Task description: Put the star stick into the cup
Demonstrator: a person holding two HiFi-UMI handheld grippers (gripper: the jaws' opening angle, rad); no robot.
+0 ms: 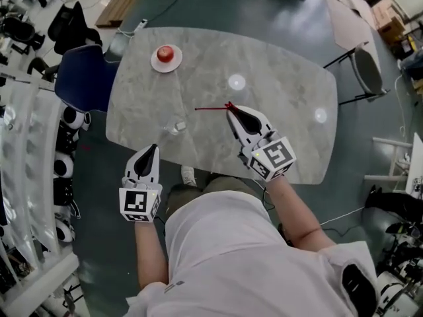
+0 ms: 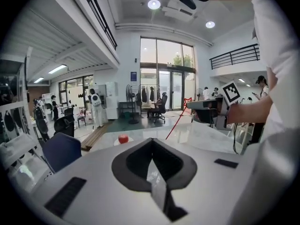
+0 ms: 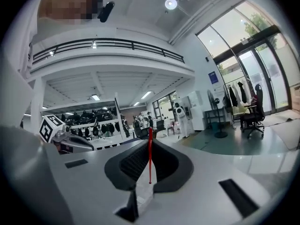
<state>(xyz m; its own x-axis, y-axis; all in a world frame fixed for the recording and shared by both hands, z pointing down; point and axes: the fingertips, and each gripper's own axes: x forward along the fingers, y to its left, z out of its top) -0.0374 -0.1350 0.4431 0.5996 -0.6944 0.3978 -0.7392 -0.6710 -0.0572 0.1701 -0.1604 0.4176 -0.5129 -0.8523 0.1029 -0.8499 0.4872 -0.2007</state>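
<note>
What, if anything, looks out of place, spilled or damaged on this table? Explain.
Nothing stands out. The apple sits on its plate, the clear cup rests on the table with nothing spilled, and the right gripper holds the star stick level above it.

Table (image 1: 277,78), contents by position.
Apple (image 1: 165,53) on plate (image 1: 156,64), far left; cup (image 1: 176,126) near left edge; stick (image 1: 210,108) over middle, right of cup; chair (image 1: 82,78) beyond left end.

Bright, even light — ceiling lamps (image 2: 153,4) glare on the table (image 1: 284,71); fisheye edges bend black.
</note>
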